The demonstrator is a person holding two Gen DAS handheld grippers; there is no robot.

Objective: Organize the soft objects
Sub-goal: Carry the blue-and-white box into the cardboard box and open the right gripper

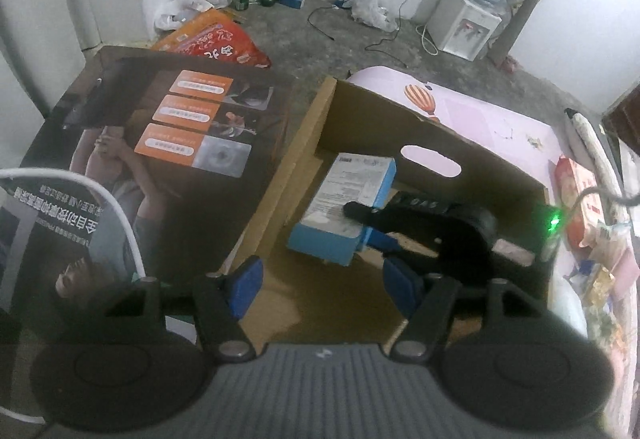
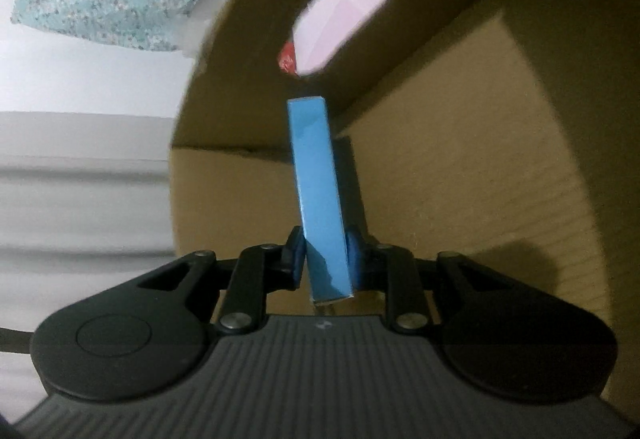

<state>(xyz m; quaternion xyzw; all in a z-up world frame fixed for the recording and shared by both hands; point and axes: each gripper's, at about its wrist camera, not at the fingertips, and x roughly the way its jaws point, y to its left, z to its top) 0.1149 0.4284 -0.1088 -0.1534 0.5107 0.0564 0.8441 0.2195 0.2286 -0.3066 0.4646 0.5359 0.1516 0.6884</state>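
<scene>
My right claw [image 2: 323, 255] is clamped on a thin blue box [image 2: 318, 191], pads pressing its two flat sides near the lower end, so the box stands out ahead of me, edge-on and slightly tilted. It hangs inside the carton [image 2: 460, 167], whose brown walls fill the view; the handle hole [image 2: 344, 15] in the far wall shows pink beyond.

My left claw [image 1: 322, 285] stands spread over the carton's near edge, nothing between its blue pads [image 1: 244, 285]. From here the blue box [image 1: 344, 207] shows its white label, held above the carton [image 1: 500, 175] floor by the right claw [image 1: 378, 227] reaching in from the right. A dark printed flap [image 1: 160, 143] lies left; a pink surface [image 1: 480, 111] sits far right.
</scene>
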